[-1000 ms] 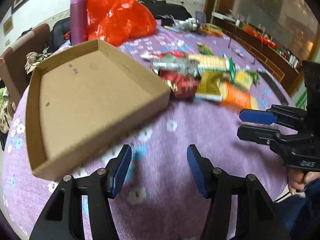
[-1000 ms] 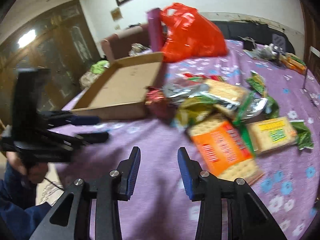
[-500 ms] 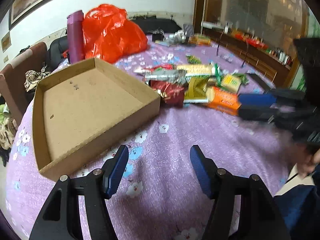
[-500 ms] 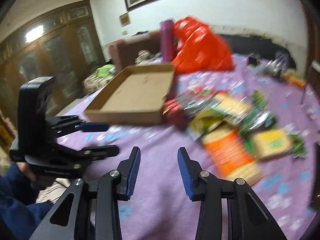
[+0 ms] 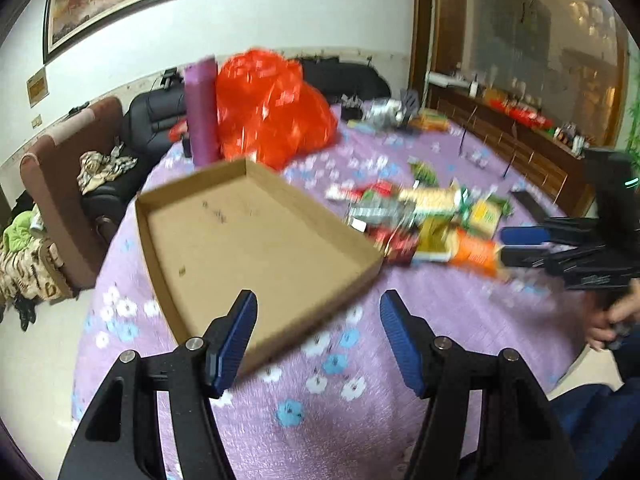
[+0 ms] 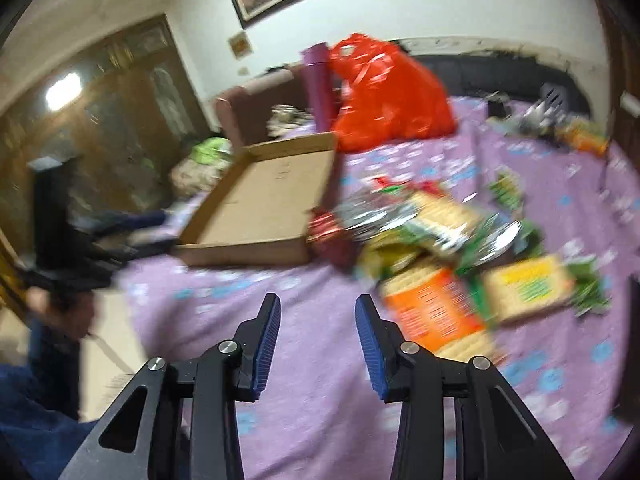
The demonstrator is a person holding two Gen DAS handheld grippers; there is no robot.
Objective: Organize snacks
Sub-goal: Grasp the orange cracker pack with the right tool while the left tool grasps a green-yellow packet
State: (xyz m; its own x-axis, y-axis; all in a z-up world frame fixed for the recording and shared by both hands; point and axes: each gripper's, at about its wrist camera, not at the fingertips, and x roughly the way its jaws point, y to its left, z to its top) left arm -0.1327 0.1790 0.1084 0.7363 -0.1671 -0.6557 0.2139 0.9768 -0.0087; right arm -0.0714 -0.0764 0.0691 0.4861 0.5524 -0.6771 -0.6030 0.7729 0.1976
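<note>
An empty, shallow cardboard tray (image 5: 240,240) (image 6: 260,208) lies on the purple flowered tablecloth. To its right is a pile of snack packets (image 5: 424,220) (image 6: 420,224), with an orange cracker pack (image 6: 436,312) and a yellow pack (image 6: 528,284) nearest me. My left gripper (image 5: 318,300) hovers open above the tray's near corner with nothing between its fingers. In its view my right gripper (image 5: 516,247) reaches in from the right beside the orange pack. My right gripper (image 6: 317,302) hangs over bare cloth left of the orange pack, jaws opening and empty. My left gripper (image 6: 160,230) shows blurred at the left.
A red plastic bag (image 5: 272,112) and a tall purple cylinder (image 5: 202,112) stand behind the tray. More clutter (image 5: 400,114) sits at the table's far side. A brown chair (image 5: 60,184) is left of the table. A person's hand (image 5: 612,320) holds the right gripper.
Both grippers have risen and drawn back, so the tray and snacks look farther off. The right jaws have spread wider. The left jaws are slightly wider.
</note>
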